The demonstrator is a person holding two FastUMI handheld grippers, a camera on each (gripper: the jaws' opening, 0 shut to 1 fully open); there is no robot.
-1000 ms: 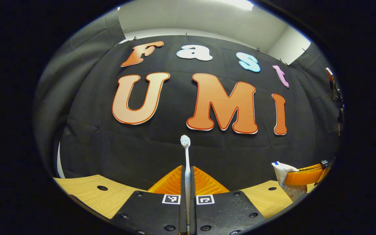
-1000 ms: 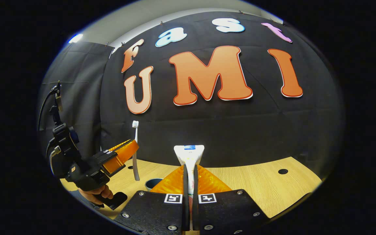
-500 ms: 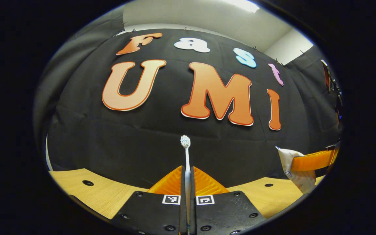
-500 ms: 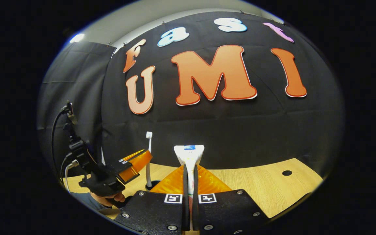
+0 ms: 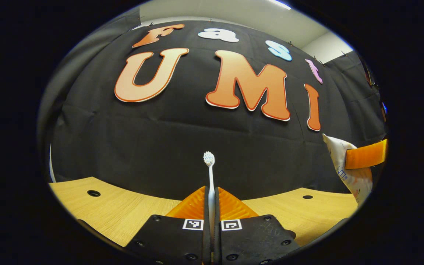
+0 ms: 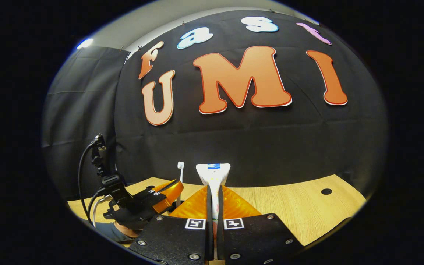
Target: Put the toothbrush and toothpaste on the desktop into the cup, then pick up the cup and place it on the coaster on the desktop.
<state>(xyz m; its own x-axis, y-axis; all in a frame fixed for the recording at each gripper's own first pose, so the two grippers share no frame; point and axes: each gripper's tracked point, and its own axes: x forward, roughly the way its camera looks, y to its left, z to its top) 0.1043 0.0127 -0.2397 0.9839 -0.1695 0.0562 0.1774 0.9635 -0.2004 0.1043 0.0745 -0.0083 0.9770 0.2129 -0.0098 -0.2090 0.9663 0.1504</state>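
Toothbrush [image 5: 209, 173] stands upright in your left tool [image 5: 212, 206], handle pinched between the closed fingers and bristle head pointing straight up past the tips; toothpaste [image 6: 214, 176] sits the same way in your right tool [image 6: 214, 206], the fingers pressed shut on the tube with its flat crimped end upward. Taking the counter [image 6: 293, 206] as the landmark, both items hang above it, neither touching the wood. From the right gripper view, your left tool [image 6: 166, 191] is low over the counter's left part, just beside and left of the tube, with the toothbrush [image 6: 180, 176] rising from it; from the left gripper view, the toothpaste [image 5: 348, 165] hangs off to the right, higher above the counter, gripped by the right tool [image 5: 366, 158]. The cup and the coaster cannot be made out in these pictures, so you cannot tell exactly how the toothbrush's lower end lines up with the cup mouth. What the next move likely turns on is that long axis: the brush is vertical, so it should go in by lowering straight down before you loosen the fingers. Judging by height over the counter, your left hand looks nearer to delivering, and the toothpaste would follow, also end down.
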